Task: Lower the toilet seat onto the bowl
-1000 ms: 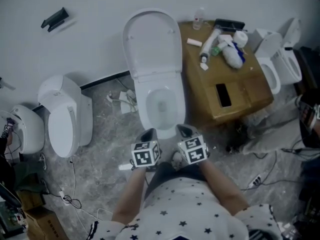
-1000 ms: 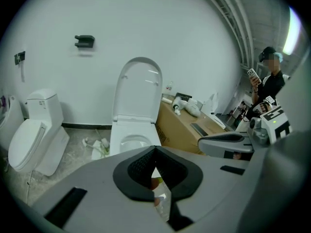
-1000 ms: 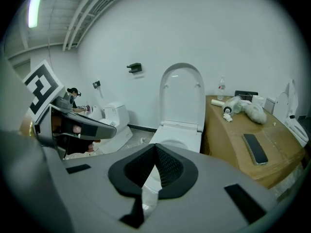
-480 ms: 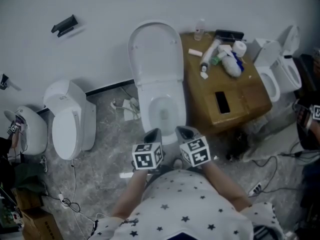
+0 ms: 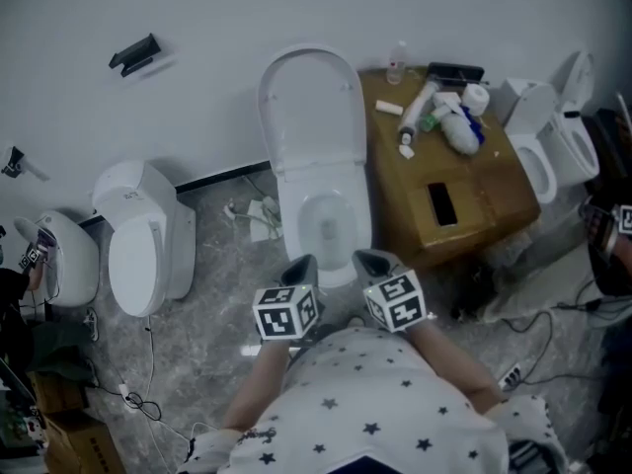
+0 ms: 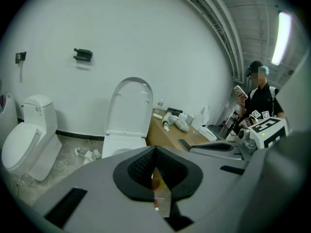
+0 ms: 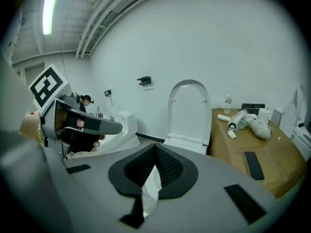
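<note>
Likely light, stiff, slick plastic, the upright toilet seat (image 5: 308, 107) wants a pull at its far top edge; left gripper (image 5: 299, 268) and right gripper (image 5: 372, 262) fingers are closed, empty.

a white short-sleeved shirt (image 5: 380, 408) dotted with dark stars; the grey left gripper (image 5: 300, 263) and right gripper (image 5: 368, 259) each carry a black-and-white marker cube.

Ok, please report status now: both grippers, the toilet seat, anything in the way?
Left gripper and right gripper shut, empty, near front of bowl. Toilet seat upright, untouched. Nothing seen in the way.
</note>
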Motion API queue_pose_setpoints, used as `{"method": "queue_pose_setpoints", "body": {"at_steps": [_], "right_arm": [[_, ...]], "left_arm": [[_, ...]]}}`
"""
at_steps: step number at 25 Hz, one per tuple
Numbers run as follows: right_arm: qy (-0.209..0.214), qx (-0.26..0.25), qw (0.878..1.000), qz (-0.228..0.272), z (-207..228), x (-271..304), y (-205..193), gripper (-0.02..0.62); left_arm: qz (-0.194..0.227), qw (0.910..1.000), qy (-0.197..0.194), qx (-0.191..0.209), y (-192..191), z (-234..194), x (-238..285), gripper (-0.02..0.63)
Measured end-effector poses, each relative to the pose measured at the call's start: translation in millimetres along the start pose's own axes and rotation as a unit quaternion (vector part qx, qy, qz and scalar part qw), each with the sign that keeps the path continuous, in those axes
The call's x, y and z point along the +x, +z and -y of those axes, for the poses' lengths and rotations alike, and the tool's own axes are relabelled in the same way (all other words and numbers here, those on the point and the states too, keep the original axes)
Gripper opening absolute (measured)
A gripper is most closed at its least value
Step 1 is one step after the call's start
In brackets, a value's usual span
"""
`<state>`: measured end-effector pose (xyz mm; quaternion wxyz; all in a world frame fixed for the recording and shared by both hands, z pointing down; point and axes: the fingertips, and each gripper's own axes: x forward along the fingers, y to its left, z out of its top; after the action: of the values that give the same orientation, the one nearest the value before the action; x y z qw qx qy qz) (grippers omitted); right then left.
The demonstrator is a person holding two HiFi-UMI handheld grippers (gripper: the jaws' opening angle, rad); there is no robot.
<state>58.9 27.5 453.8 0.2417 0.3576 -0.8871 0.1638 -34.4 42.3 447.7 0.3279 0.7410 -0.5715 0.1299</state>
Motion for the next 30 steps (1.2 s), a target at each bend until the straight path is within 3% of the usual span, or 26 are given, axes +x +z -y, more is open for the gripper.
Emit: {"method": "queue_pose_setpoints", "body": {"at_steps": [5, 14, 30], "right_arm": [[0.005, -0.012, 1.0, 0.011, -3.2, -2.6, 3.3, 0.008], [-0.006, -0.007, 1.0, 0.013, -0.7, -7.9, 1.4, 0.006], [0.0, 0.006, 1.0, 0.012, -1.5, -8.3, -2.7, 0.006]], "left_arm": [[0.001, 0.9999, -0.004, -0.011, -1.6, 0.5, -1.7, 0.0], [-0.01, 0.9999, -0.009, 0.009, -8.5, 6.9, -1.6, 0.0], [-0.013, 0.9998, -0.006, 0.01, -12.3, 9.7, -2.0, 0.0]]}}
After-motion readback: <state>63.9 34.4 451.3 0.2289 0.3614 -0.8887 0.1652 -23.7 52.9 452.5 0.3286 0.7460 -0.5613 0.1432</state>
